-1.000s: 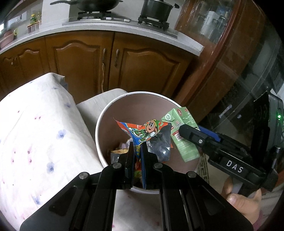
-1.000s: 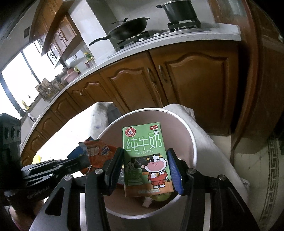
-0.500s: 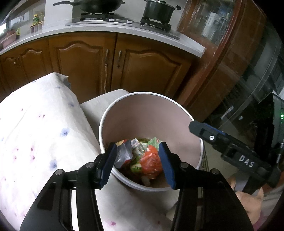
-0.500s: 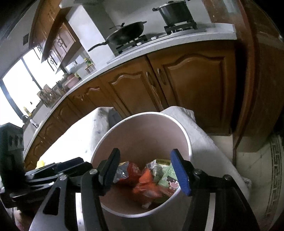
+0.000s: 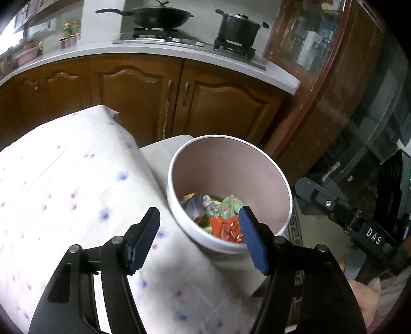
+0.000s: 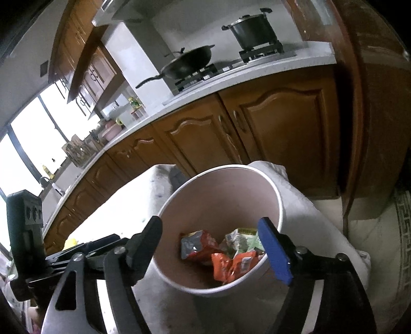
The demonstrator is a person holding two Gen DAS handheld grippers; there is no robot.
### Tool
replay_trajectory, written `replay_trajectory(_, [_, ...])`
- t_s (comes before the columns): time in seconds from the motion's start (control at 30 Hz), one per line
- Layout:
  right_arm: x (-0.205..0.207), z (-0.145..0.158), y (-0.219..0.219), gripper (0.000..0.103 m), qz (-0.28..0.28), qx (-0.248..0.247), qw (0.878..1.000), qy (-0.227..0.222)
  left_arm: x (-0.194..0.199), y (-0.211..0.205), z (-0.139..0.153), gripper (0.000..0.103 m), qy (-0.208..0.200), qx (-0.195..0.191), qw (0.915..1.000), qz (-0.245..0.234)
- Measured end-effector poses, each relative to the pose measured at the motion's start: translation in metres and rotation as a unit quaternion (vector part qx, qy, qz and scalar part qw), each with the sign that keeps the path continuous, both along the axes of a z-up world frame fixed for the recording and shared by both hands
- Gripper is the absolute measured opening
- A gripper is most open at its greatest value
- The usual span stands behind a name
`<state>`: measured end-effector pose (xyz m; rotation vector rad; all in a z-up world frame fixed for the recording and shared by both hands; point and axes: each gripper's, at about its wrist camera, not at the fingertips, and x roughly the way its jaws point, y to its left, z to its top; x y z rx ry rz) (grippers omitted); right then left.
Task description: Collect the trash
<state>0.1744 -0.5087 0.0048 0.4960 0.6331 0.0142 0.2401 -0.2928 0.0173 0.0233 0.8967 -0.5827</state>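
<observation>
Now the left tongs (image 5: 199, 237) stand released, their blue pads (image 5: 253, 244) spread wide with nothing between them; they have just been opening. They hover above the near rim of the white bucket (image 5: 280, 179), over the cloth-covered desk (image 5: 64, 192) with its faint blue and red dots. The right tongs (image 6: 213, 250) are likewise released and empty, having just been opening, and they frame the same bucket from its other side. Down in the bucket lies the trash: an orange-red snack wrapper (image 6: 232, 264), another red packet (image 6: 196, 246), and the green milk carton (image 5: 231, 206), crumpled among other wrappers. Behind the bucket run brown wooden cabinet doors (image 5: 226, 110) under a pale worktop, where a dark wok (image 5: 159, 16) and a lidded pot (image 5: 239, 28) sit on the stove.
</observation>
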Motion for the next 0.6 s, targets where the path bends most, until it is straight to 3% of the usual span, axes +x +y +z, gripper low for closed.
replay_trajectory(0.27, [-0.019, 0.001, 0.026, 0.091, 0.005, 0.02, 1.0, -0.014, -0.019, 0.036, 0.003, 0.07, 0.001, -0.019, 0.9994, 0.029])
replay_trajectory(0.6, [-0.039, -0.001, 0.056, 0.094, 0.013, 0.029, 0.999, -0.012, -0.044, 0.074, -0.001, 0.076, 0.009, -0.04, 0.9976, 0.055])
